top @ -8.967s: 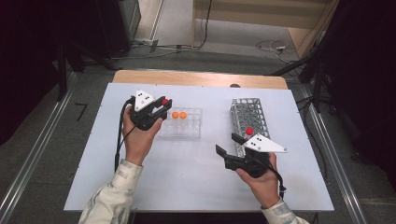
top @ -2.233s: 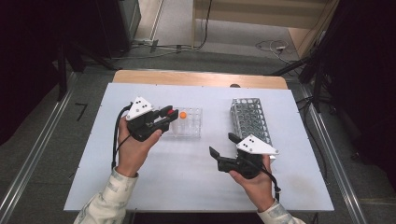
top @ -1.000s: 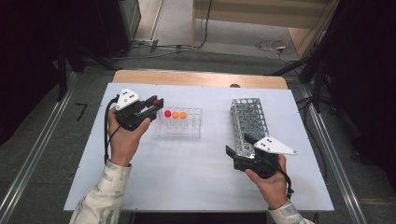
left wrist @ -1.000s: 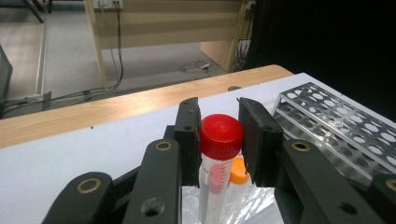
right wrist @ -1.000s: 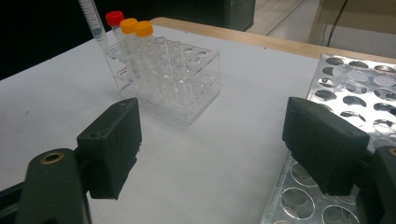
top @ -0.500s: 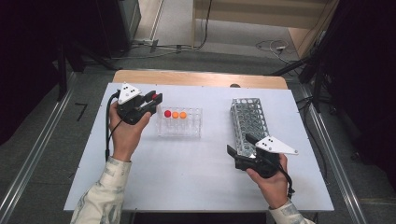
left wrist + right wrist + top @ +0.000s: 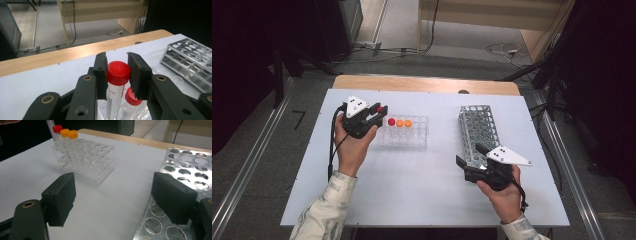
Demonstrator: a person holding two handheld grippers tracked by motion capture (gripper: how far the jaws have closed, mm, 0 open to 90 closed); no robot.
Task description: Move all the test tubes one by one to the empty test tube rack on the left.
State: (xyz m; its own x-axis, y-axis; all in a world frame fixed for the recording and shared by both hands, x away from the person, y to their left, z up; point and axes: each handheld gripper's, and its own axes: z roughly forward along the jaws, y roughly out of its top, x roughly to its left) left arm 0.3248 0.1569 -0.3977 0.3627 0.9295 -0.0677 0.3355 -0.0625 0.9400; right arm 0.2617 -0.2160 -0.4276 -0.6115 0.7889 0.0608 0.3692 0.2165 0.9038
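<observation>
My left gripper [image 7: 378, 111] is at the left end of a clear tube rack [image 7: 417, 140], shut on a red-capped tube [image 7: 380, 108]. In the left gripper view the pads [image 7: 101, 75] pinch the tube [image 7: 118, 72] just under its cap, between the left gripper's [image 7: 117, 55] jaws. A second red-capped tube [image 7: 132, 98] stands behind it. The rack [image 7: 100, 167] holds a red-capped tube [image 7: 57, 128] and two orange-capped tubes [image 7: 69, 133]. Whether the held tube's lower end sits in a hole I cannot tell. My right gripper [image 7: 468, 154] rests open beside the metal rack [image 7: 479, 127], and between the right gripper's [image 7: 113, 182] jaws there is nothing.
The metal rack [image 7: 185, 167] has several empty holes and lies just right of my right jaw. A bare wooden strip [image 7: 427, 82] runs along the white table's far edge. Cables lie on the floor beyond.
Since two seconds ago the left gripper has drawn back from over the clear rack to its left end, uncovering a red-capped tube there. Over the last second it has barely shifted. The right gripper stays put.
</observation>
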